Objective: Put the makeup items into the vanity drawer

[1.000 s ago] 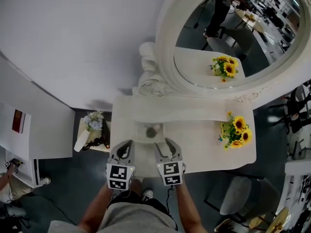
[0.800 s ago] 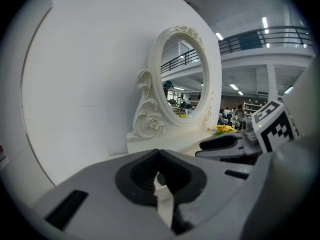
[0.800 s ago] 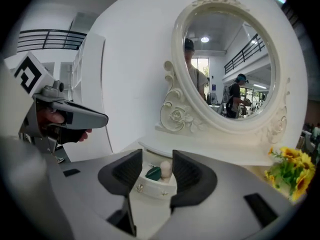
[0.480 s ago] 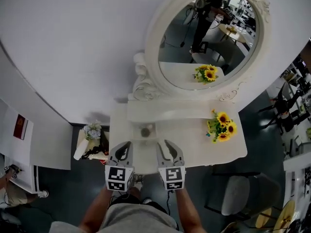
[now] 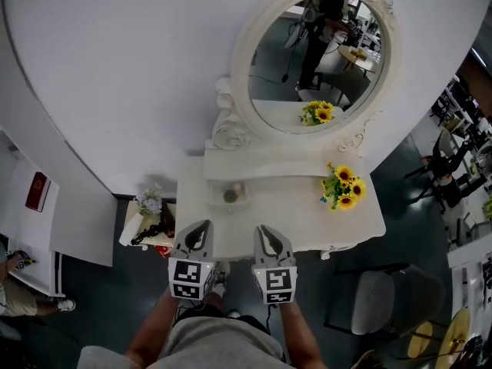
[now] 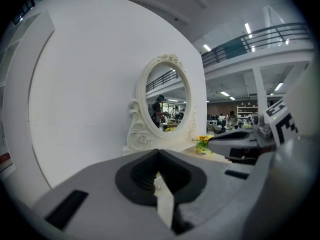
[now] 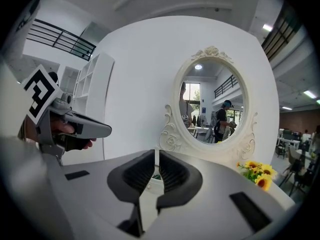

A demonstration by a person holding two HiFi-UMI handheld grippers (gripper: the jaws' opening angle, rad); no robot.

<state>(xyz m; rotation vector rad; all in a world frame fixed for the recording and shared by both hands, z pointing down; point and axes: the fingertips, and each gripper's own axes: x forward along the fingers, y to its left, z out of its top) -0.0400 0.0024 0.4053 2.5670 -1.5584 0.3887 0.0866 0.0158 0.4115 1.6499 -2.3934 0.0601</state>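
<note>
The white vanity table (image 5: 300,217) stands below its oval mirror (image 5: 315,60). On its top, left of middle, a small open drawer (image 5: 230,196) holds a round grey item. Both grippers hover side by side at the table's near edge, apart from the drawer. My left gripper (image 5: 197,227) is shut and holds nothing; its pads meet in the left gripper view (image 6: 157,174). My right gripper (image 5: 264,231) has just been closing; its pads (image 7: 170,171) all but touch, with nothing between them.
A bunch of sunflowers (image 5: 340,187) stands on the table's right part. A low side table (image 5: 150,223) with pale flowers and dark items sits to the left. A grey chair (image 5: 384,306) is on the floor at the right. A white wall rises behind the mirror.
Both grippers have drawn back and up from the vanity, which now looks smaller and farther. The right gripper's fingers, spread before, have come together.
</note>
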